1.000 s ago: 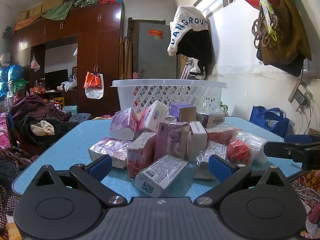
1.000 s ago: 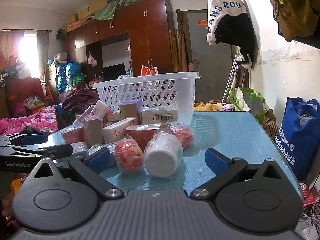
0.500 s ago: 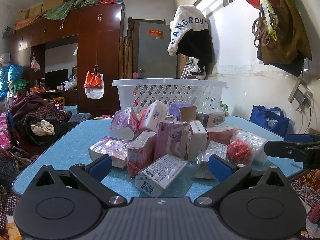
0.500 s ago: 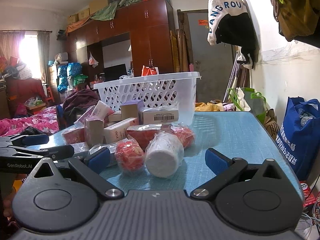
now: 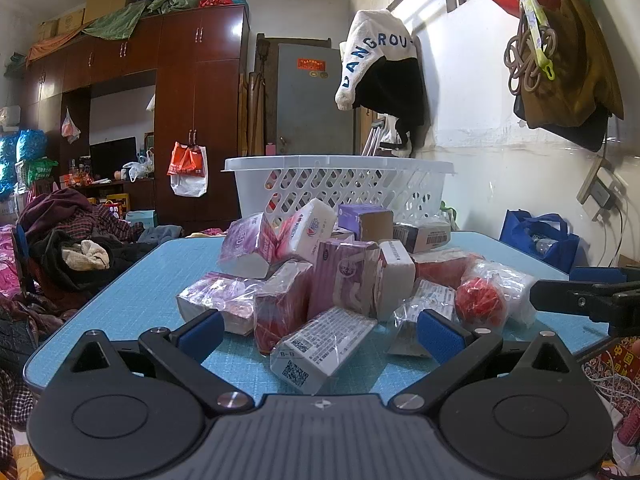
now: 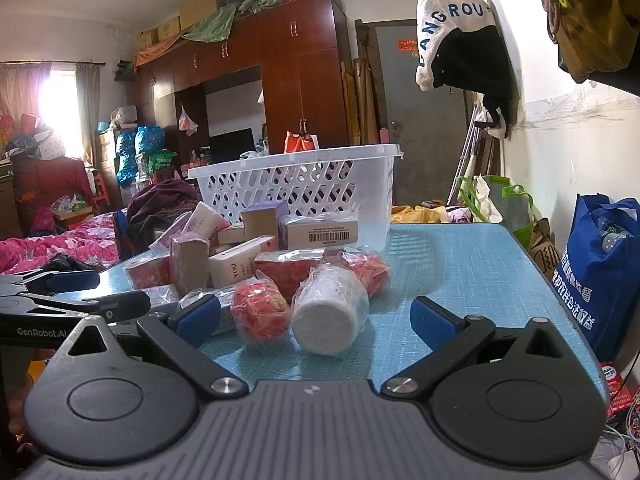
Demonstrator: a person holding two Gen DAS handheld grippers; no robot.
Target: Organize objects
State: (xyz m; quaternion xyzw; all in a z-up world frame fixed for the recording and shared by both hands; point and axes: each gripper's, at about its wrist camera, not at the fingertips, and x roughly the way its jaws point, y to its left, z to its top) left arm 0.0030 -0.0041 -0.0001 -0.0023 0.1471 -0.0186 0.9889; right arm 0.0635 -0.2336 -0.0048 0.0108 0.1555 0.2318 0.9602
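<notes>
Blue counter (image 5: 132,280) holds a pile of wrapped packs and boxes (image 5: 340,272), right in front of the white basket (image 5: 340,188). The left tool (image 5: 320,334) is wide and holds nothing. The right tool (image 6: 316,322) is wide too, near a white roll (image 6: 328,312) and a red ball (image 6: 260,312).

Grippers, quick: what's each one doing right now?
Left gripper: open, holding nothing.
Right gripper: open, holding nothing.

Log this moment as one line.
left claw: open, empty | right claw: open, empty | packets: piled on table | basket: behind pile
</notes>
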